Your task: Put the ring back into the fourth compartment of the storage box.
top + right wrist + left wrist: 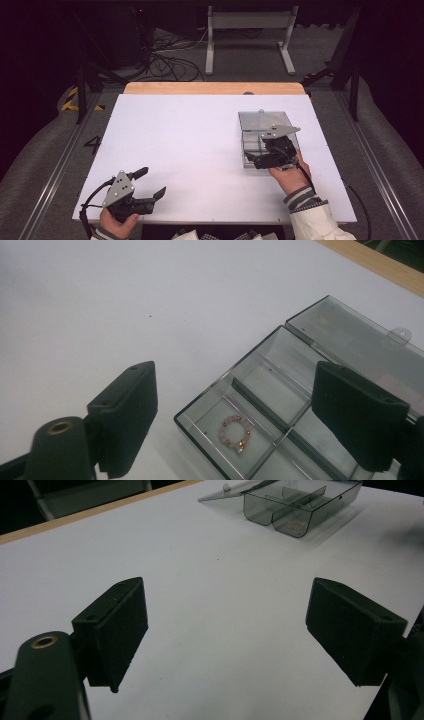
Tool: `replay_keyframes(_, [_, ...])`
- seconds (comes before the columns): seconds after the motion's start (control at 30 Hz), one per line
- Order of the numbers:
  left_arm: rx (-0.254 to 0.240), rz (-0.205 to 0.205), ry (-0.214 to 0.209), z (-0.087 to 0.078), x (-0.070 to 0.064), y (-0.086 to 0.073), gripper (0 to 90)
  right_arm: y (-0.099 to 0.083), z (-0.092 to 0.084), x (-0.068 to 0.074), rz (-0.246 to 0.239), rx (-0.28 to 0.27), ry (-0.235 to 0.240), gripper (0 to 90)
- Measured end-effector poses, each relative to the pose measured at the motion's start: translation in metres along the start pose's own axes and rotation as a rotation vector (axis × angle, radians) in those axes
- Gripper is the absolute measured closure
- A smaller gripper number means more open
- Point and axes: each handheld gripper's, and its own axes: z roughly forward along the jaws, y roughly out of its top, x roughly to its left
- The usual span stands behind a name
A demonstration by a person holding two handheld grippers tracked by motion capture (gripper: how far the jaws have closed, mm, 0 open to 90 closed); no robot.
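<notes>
**Bead ring in clear box — right gripper above, empty**

Item: ring (236, 432), a small loop of pale pink beads with gold spacers. It lies flat on the floor of a near compartment of the box (202, 409), close to the box's front wall and just beside the centre divider.

Handling, judged: very light, loose and probably strung, so it should flex and may slide on the smooth plastic. The beads look hard, the string less so. Best taken across the loop from above, one pad inside and one outside, or pinched on one side of the loop; the nearby walls leave little room for wide jaws.

Box: smoky transparent plastic with several compartments; hinged lid (350, 337) lying open flat behind it. Probably light and apt to skid if nudged.

Right gripper (235, 415): above the box's front edge, jaws wide, nothing between them.

Left gripper (152, 182): well apart from the box, near the table's (190, 140) front edge, jaws wide and empty.
</notes>
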Motion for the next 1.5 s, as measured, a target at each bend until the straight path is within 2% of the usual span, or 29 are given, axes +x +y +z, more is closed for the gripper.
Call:
replay_keyframes(0.3, [0.002,0.003,0.004,0.000,0.000,0.000,17.7,0.000,-0.005,0.004,-0.017,-0.019,0.024,12.2])
replay_keyframes(0.53, [0.001,-0.001,0.000,0.000,0.000,0.000,17.7,0.001,-0.013,0.006,-0.025,-0.072,0.036,5.9])
replay_keyframes(0.83, [0.002,-0.005,0.000,0.001,0.000,0.000,17.7,-0.001,-0.026,0.007,-0.024,-0.112,0.051,2.5])
replay_keyframes(1.1, [0.004,-0.005,0.001,0.001,0.000,0.000,17.7,-0.012,-0.039,0.007,-0.018,-0.155,0.072,0.4])
replay_keyframes(1.13, [0.004,-0.005,0.001,0.001,0.000,0.000,17.7,-0.016,-0.043,0.007,-0.021,-0.179,0.064,0.0])
replay_keyframes(1.27, [0.006,-0.005,0.002,0.001,0.000,0.000,17.7,-0.023,-0.048,0.006,-0.016,-0.218,0.075,0.0])
replay_keyframes(1.5, [0.004,-0.003,0.002,0.001,0.000,0.000,17.7,-0.036,-0.053,0.004,0.001,-0.227,0.117,0.0])
